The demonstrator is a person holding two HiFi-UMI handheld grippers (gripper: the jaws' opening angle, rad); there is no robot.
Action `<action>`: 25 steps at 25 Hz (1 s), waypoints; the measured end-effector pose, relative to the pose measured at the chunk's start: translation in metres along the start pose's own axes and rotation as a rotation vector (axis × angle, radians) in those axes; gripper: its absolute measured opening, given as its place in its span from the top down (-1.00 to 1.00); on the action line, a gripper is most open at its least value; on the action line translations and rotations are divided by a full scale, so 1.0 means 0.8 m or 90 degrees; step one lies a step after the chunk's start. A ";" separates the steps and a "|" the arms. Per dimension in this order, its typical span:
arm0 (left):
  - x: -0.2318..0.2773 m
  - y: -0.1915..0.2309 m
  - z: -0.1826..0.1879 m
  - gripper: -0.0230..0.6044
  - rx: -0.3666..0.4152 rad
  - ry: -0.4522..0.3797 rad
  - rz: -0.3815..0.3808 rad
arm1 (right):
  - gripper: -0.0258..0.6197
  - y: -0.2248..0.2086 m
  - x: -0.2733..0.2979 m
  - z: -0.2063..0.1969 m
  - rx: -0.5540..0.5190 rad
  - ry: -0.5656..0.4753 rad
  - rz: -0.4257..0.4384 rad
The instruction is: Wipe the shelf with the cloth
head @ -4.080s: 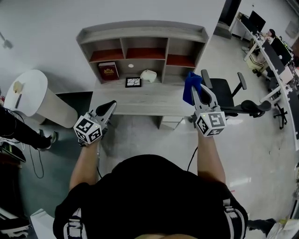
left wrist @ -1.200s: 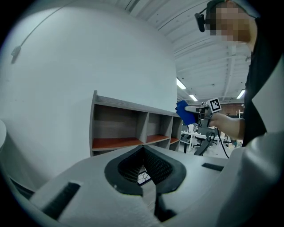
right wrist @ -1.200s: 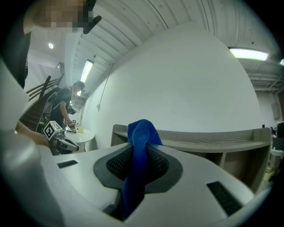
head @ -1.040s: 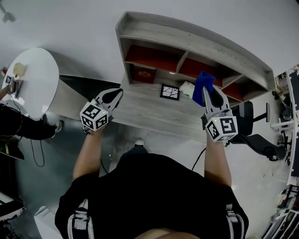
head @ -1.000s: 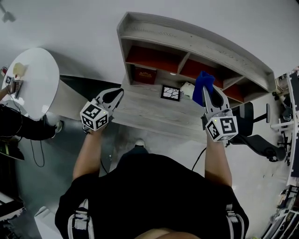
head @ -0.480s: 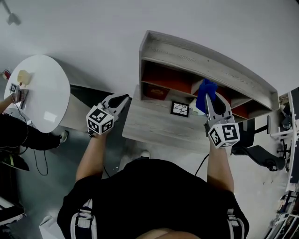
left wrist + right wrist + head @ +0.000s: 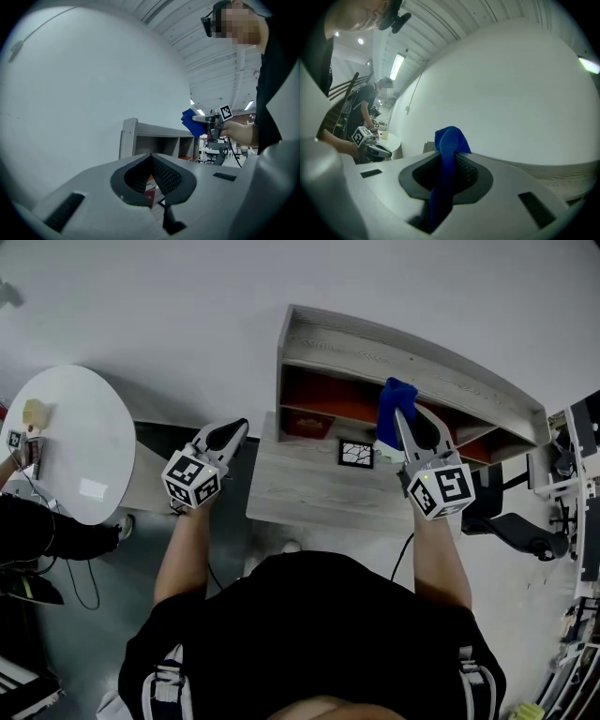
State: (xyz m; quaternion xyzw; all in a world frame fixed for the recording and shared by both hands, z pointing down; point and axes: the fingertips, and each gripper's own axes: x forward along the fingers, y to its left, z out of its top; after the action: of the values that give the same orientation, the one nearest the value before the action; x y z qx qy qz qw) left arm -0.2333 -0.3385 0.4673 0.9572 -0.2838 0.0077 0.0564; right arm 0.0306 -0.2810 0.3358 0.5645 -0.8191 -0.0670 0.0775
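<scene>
cloth (image 7: pixel 393 396) pinched by r gripper (image 7: pixel 401 420) near shelf (image 7: pixel 459 382) top edge | l gripper (image 7: pixel 234 428) jaws together

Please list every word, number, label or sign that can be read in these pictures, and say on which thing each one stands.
No word or number can be read in any view.
Cubes on the left gripper and the right gripper: black and white square markers only, no letters.
Print on the dark red book in the shelf: too small to read.
Face of the framed picture: a pattern of lines, no text.
</scene>
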 end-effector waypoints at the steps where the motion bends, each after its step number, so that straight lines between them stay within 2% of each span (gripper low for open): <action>1: 0.000 0.000 0.004 0.88 0.001 -0.006 -0.002 | 0.73 0.003 0.002 0.002 -0.003 -0.001 0.001; 13: -0.006 -0.010 0.047 0.88 0.022 -0.038 0.016 | 0.73 0.018 0.008 0.019 -0.012 -0.026 0.027; 25: 0.007 -0.020 0.039 0.88 0.017 -0.009 0.056 | 0.73 -0.005 0.016 0.022 -0.005 -0.057 0.071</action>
State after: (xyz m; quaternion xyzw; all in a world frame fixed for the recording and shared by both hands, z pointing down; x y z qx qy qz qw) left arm -0.2201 -0.3315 0.4348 0.9444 -0.3261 0.0071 0.0415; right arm 0.0263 -0.2937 0.3183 0.5138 -0.8518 -0.0914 0.0464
